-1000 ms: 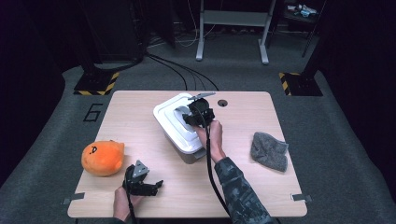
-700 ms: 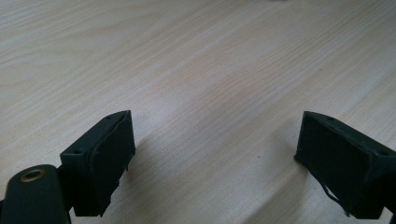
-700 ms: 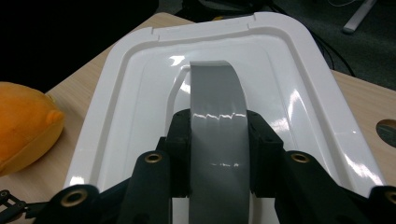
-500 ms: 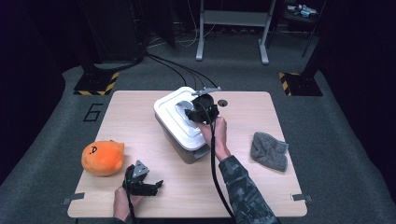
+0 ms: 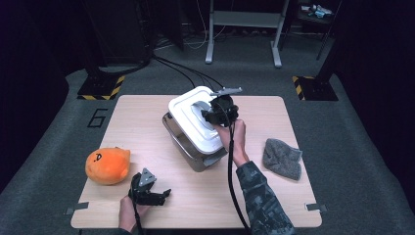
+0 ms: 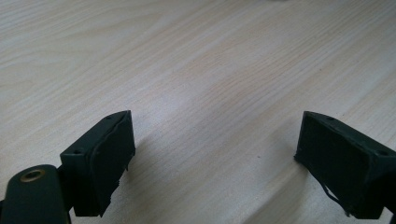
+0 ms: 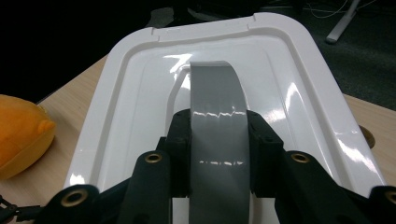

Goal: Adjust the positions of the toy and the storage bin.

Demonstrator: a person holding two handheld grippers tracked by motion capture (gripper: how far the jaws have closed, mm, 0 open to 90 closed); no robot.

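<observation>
The right claw (image 7: 218, 140) is clamped on the smooth grey arched handle (image 7: 215, 102) of a glossy white plastic lid (image 5: 195, 120), a rounded rectangle with a stepped rim. The lid sits tilted over a shiny metal bin (image 5: 188, 152) at the middle of the pale wood-grain tabletop (image 5: 147, 117). The left claw (image 6: 215, 154) rests near the front edge, jaws wide with nothing between them. A soft orange plush (image 5: 107, 165) lies just beside it; a crumpled grey cloth (image 5: 282, 157) lies right of the bin.

Legible marking: a single dark numeral "6" on the grey carpeted floor (image 5: 63, 127), just left of the pale wooden tabletop (image 5: 147, 117). No other text readable.
</observation>
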